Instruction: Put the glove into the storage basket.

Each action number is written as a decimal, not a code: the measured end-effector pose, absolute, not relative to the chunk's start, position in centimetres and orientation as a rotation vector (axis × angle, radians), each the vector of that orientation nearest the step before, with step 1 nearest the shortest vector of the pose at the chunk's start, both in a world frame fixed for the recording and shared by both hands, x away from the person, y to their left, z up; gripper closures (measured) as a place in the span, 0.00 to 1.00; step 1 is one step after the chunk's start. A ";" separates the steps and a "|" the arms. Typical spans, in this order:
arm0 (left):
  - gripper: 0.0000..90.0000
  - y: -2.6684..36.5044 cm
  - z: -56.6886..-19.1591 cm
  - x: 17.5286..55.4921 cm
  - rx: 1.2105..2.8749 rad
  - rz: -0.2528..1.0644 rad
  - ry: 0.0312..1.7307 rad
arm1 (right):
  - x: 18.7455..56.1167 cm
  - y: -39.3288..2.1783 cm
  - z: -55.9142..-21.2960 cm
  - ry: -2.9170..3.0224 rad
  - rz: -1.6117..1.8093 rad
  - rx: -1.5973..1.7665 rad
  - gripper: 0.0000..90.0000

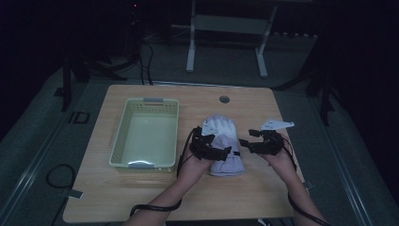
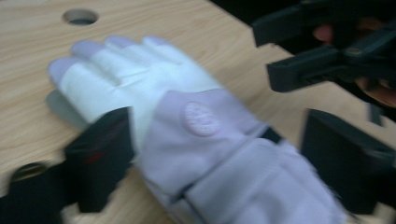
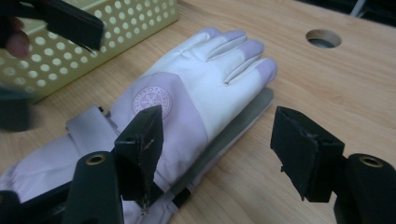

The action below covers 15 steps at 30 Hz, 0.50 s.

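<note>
Glove flat on table, right of basket. Left gripper agape astride cuff; right gripper agape at edge. Risk: pinching one layer only, glove sagging, slipping out.

glove is lilac with white fingers and a round pinkish badge, basket pale yellow-green, bench light woodgrain

Dim room w/ grey floor, white metal frame behind wooden table (cables trailing).
</note>
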<state>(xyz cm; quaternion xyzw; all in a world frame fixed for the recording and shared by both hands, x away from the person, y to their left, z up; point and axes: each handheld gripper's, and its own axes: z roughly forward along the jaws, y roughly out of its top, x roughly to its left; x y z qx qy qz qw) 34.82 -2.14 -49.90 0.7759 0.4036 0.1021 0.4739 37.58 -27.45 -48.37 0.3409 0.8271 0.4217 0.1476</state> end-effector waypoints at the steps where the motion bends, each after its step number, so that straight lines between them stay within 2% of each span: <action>1: 0.17 -2.2 -50.2 35.2 1.905 0.249 1.023 | 37.7 -27.3 -48.6 2.383 1.217 0.991 0.44; 9: 0.17 -1.9 -52.6 37.5 1.919 0.232 1.217 | 38.4 -26.2 -50.1 2.394 1.212 1.037 0.45; 15: 0.17 -1.5 -54.6 38.2 1.948 0.133 1.254 | 38.6 -25.4 -52.6 2.458 1.108 1.064 0.44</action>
